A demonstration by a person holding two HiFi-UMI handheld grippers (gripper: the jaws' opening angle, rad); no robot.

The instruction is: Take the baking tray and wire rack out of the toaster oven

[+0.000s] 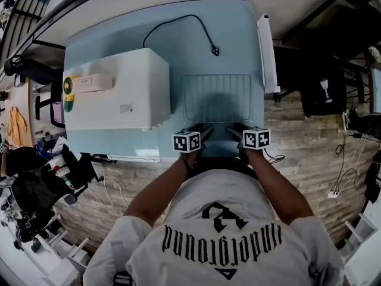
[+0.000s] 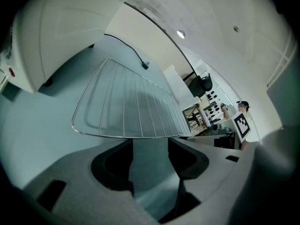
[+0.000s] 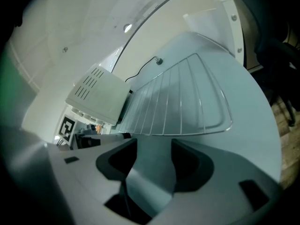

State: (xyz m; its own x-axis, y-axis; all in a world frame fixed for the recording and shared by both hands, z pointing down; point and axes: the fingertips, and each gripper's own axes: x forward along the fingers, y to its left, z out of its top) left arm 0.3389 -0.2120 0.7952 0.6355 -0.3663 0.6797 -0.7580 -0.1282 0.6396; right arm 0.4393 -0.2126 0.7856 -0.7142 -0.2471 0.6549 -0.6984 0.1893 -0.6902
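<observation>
The wire rack (image 1: 215,97) lies flat on the light blue table (image 1: 235,28), to the right of the white toaster oven (image 1: 116,88). Both grippers sit at the rack's near edge, side by side. My left gripper (image 1: 197,128) is open, and in the left gripper view its jaws stand apart just short of the rack (image 2: 126,107), with only table between them. My right gripper (image 1: 240,130) is open too, with its jaws empty in front of the rack (image 3: 183,102). No baking tray shows in any view.
The oven's black cable and plug (image 1: 214,50) lie on the table behind the rack. A yellow, green and pink object (image 1: 83,83) rests on top of the oven. A white panel (image 1: 266,52) stands along the table's right edge. Beyond it is a dark chair (image 1: 324,88), and clutter covers the floor at left.
</observation>
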